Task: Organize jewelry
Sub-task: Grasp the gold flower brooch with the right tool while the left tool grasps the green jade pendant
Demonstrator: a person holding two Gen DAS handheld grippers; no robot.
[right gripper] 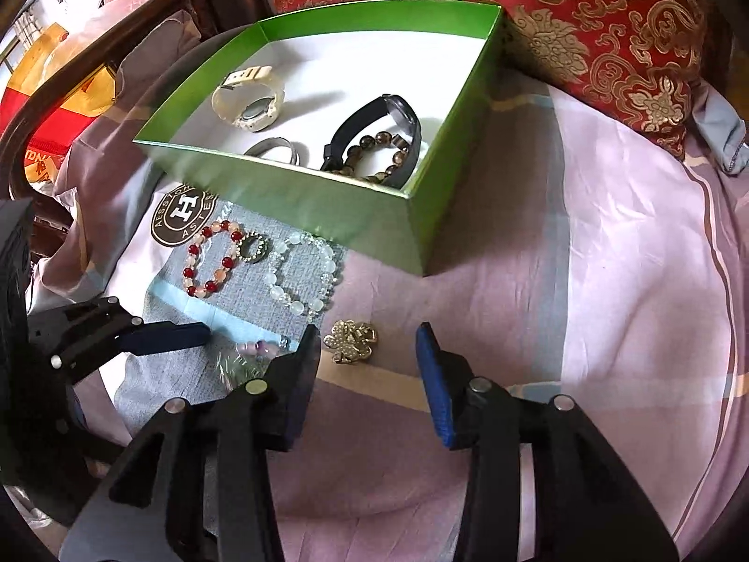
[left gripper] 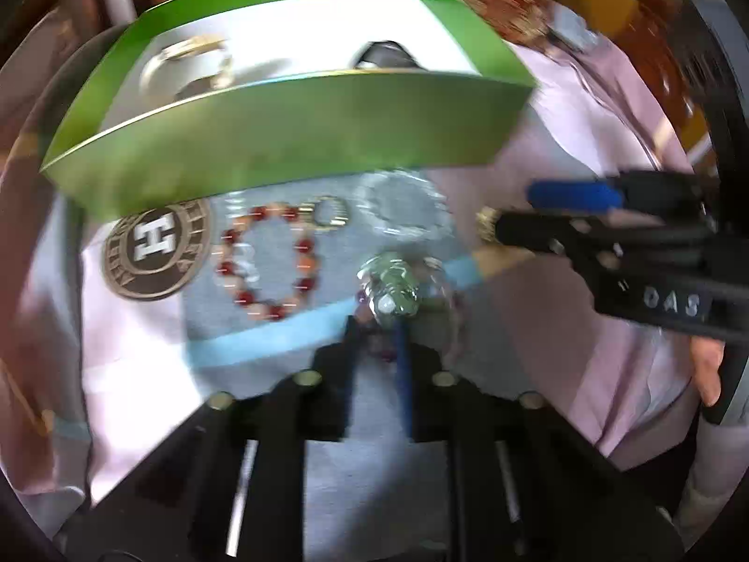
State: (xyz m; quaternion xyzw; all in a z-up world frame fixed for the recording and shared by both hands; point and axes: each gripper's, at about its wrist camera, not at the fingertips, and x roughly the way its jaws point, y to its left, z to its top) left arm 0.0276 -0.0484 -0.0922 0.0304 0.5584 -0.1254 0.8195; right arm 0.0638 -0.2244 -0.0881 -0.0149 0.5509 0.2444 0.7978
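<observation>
Brooch (right gripper: 351, 342) sits on the bedsheet dead ahead between my right gripper (right gripper: 370, 365) fingers, jaws open around it, so right's nearer; left gripper (left gripper: 377, 328) is pinched shut on a crinkly beaded piece (left gripper: 388, 281)

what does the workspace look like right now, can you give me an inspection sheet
surface: pink striped bedsheet with a grey cloth laid on it
job's things: green box holds a white watch, a black watch, a brown bead bracelet and a silver bangle; on the cloth lie a red bead bracelet, a white bead bracelet and a gold ring; gold flower brooch on the sheet
clutter: round logo badge
grippers: left gripper shut on a clear and purple beaded piece; right gripper open, brooch just ahead
cables: nothing seen
surroundings: red and gold cushion
</observation>
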